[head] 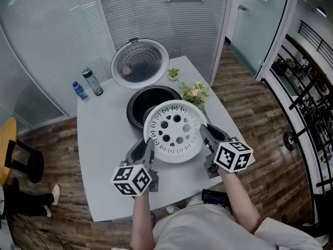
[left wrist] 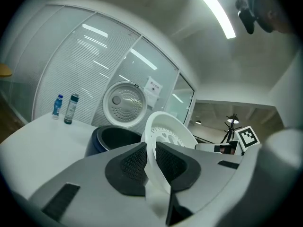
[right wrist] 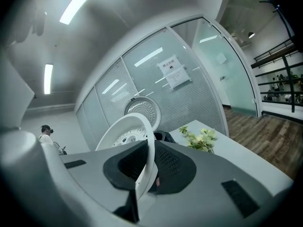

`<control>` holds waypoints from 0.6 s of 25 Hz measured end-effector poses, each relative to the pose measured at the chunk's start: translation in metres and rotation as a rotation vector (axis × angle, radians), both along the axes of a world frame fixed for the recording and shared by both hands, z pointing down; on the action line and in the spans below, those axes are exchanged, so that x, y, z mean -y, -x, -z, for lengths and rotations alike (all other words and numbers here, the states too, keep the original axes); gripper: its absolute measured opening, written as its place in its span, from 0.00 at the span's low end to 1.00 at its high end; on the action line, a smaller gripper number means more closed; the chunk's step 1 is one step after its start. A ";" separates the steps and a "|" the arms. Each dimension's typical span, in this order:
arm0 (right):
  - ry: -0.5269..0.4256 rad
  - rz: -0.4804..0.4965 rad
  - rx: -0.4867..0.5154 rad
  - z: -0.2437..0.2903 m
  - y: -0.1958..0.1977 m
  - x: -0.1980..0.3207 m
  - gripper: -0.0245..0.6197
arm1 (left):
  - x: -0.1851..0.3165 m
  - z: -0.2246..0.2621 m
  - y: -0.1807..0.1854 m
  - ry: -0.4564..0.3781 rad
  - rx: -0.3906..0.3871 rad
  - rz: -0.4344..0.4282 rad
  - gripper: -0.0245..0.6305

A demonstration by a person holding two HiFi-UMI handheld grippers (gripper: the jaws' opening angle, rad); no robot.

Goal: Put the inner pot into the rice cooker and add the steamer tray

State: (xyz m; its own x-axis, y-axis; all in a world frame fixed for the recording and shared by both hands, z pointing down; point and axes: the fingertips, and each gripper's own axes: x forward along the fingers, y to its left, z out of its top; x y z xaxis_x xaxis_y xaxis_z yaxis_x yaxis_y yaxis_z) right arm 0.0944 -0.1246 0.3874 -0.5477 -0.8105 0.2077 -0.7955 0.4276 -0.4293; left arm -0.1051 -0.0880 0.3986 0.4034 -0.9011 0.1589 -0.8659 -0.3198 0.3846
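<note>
Steamer tray point(head: 174, 132), rim pinched by left claw point(head: 148, 147) and right claw point(head: 207, 135), could tilt and snag the rice cooker point(head: 133, 111)

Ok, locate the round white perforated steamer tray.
Centre of the head view: the white steamer tray is held by its rim between the left gripper and right gripper, at the near side of the open black rice cooker.

Your pale short-sleeved shirt point(head: 200, 227), your left gripper point(head: 145, 150) and right gripper point(head: 212, 135) each a smooth grey shell, black dimpled pads point(left wrist: 134, 161) lining your jaws, black rectangular patches point(left wrist: 61, 200) on the grey casing, a white cube point(head: 132, 179) with black square markers atop each gripper
</note>
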 end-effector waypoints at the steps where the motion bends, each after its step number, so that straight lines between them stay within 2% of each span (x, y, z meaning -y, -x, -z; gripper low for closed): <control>1: -0.005 0.008 -0.011 0.002 0.006 0.003 0.13 | 0.002 0.000 0.005 0.002 0.000 0.009 0.13; 7: -0.009 0.059 -0.035 0.006 0.030 0.035 0.13 | 0.028 -0.002 0.028 0.029 -0.025 0.057 0.13; 15: 0.009 0.116 -0.030 0.007 0.052 0.085 0.13 | 0.068 -0.008 0.045 0.075 -0.013 0.109 0.13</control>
State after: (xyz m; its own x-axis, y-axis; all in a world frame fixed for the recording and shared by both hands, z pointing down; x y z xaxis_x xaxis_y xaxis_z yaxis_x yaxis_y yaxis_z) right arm 0.0429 -0.2093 0.3809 -0.6314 -0.7397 0.2326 -0.7533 0.5139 -0.4105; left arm -0.1505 -0.1560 0.4066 0.3057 -0.9257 0.2226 -0.8890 -0.1938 0.4150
